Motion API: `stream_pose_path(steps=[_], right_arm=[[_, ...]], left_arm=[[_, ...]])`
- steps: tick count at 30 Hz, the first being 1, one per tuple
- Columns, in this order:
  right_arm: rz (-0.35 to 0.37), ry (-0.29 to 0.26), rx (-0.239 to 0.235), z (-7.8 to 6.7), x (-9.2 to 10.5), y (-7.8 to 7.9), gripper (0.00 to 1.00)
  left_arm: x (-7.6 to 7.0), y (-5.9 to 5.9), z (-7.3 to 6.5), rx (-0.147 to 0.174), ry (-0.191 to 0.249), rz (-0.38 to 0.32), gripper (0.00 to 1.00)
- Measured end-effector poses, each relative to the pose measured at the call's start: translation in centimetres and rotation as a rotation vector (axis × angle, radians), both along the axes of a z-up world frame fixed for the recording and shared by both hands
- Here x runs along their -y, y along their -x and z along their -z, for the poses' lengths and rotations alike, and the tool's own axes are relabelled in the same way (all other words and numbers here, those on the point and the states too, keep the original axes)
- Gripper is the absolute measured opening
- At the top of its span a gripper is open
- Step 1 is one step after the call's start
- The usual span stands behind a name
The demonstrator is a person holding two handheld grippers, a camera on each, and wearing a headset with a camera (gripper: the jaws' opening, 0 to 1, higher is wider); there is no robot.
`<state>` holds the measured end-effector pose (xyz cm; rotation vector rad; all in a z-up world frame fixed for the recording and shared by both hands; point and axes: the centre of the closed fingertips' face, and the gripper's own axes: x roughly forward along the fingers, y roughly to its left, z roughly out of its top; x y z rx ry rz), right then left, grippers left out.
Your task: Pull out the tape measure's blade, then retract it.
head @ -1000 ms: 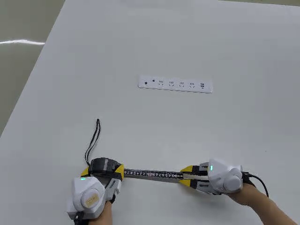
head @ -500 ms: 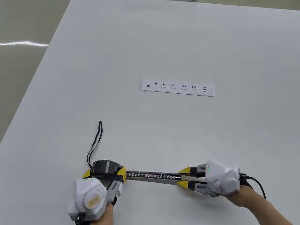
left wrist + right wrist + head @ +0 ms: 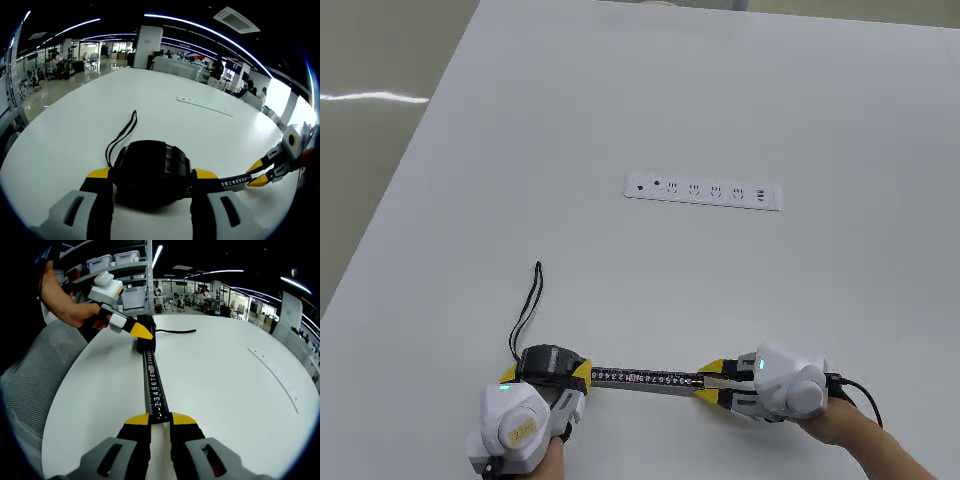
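Black and rounded, one tape measure case [image 3: 552,362] sits on the smooth white desk [image 3: 620,100] close to the person, clamped between the yellow-tipped left tongs [image 3: 545,370]. One blade [image 3: 645,379], a flat dark strip with printed numerals, extends from the case toward the person's right, its long axis running left to right. The yellow-tipped right tongs [image 3: 703,381] are pinched narrow on the blade's free end. One black looped cord [image 3: 525,310] trails from the case, away from the person. One slim white power strip [image 3: 703,192] lies well apart.
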<state>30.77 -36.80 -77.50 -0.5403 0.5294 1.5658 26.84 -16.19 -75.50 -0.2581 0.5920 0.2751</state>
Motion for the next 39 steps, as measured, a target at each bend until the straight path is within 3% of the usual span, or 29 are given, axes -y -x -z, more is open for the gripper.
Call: stream_pose_path(steps=[39], right_arm=[[-0.040, -0.019, 0.011, 0.2, -3.4, 0.9, 0.13]], left_arm=[[0.0, 0.1, -0.1, -0.003, 0.031, 0.005, 0.59]])
